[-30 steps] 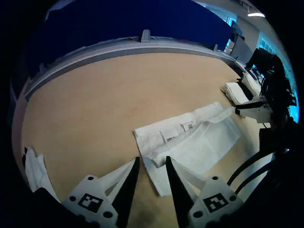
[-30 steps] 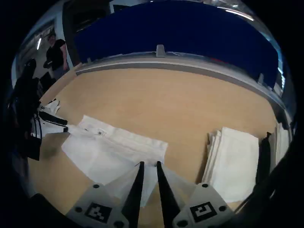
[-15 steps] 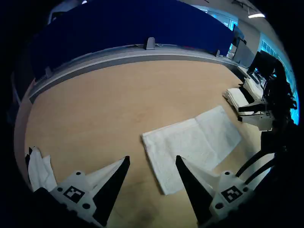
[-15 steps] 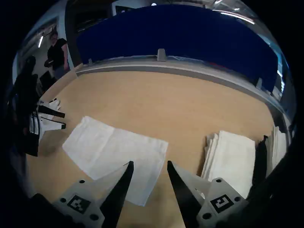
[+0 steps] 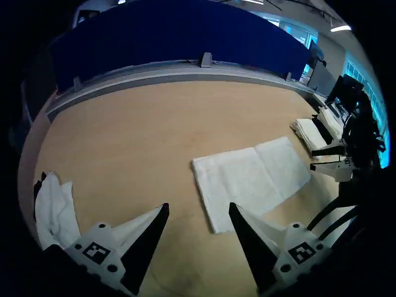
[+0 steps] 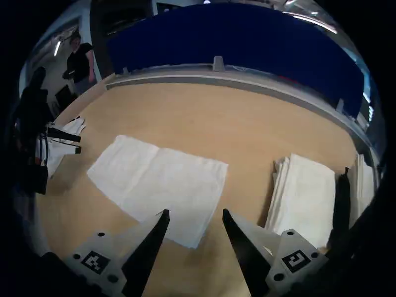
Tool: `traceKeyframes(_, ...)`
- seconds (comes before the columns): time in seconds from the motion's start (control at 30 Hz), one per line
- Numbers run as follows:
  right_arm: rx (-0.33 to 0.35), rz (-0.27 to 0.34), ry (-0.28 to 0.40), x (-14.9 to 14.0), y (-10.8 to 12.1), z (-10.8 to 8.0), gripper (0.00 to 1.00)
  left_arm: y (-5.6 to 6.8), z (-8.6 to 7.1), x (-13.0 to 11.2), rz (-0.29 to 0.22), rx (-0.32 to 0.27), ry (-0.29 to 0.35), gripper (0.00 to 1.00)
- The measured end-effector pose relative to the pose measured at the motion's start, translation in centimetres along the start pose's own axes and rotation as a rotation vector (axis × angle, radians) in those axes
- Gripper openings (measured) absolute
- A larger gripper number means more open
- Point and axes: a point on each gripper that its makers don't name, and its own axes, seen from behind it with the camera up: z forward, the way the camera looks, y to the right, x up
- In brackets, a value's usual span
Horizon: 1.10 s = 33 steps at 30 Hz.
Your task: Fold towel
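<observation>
- Towel (image 5: 252, 173) is laid flat on the wooden surface (image 5: 148, 128), folded into a rectangle. A crease is seen across it, splitting it into two panels.
- Left gripper (image 5: 198, 205): jaws are spread wide and nothing is held between them. The towel's near corner is seen just ahead of the jaws, toward the right-hand finger. Contact cannot be told.
- In the left gripper view, the right gripper (image 5: 313, 160) is seen beyond the towel's far end, jaws parted, close to the towel edge but apart from it.
- Crumpled white cloth (image 5: 57, 213) is located at the left edge of the surface, well apart from the towel.
- Stack of folded towels (image 5: 309, 132) is placed near the far right of the surface, beyond the right gripper.
- Blue divider (image 5: 173, 34) is mounted along the back edge of the surface.
- In the right gripper view, the right gripper (image 6: 195, 212) is seen with jaws released and empty. The towel (image 6: 161, 180) is spread just ahead of them on the surface (image 6: 222, 123), and its near edge is overlapped in view by the left-hand fingertip.
- Left gripper (image 6: 80, 145) is seen at the far left, past the towel's end, jaws parted.
- Stack of folded towels (image 6: 302, 198) is placed to the right of the towel, near it but not touching.
- A person (image 6: 81, 54) is seen standing in the background at upper left, behind the blue divider (image 6: 237, 39).
</observation>
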Motion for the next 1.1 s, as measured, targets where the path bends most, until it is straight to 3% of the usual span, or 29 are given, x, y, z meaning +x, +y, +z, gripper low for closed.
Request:
traceKeyframes(0.4, 0.007, -0.033, -0.040, -3.2, -0.7, -1.1, 0.83, -0.9, -4.1, -3.8, -0.065, 0.059, 0.014, 0.90)
traceKeyframes(0.87, 0.025, -0.064, -0.075, -4.4, -0.7, -1.0, 0.83, -1.2, -5.2, -4.4, -0.086, 0.076, 0.028, 0.89)
traceKeyframes(1.1, 0.076, -0.115, -0.114, -5.2, -1.0, -0.6, 0.80, -2.4, -6.5, -4.7, -0.102, 0.132, 0.056, 0.89)
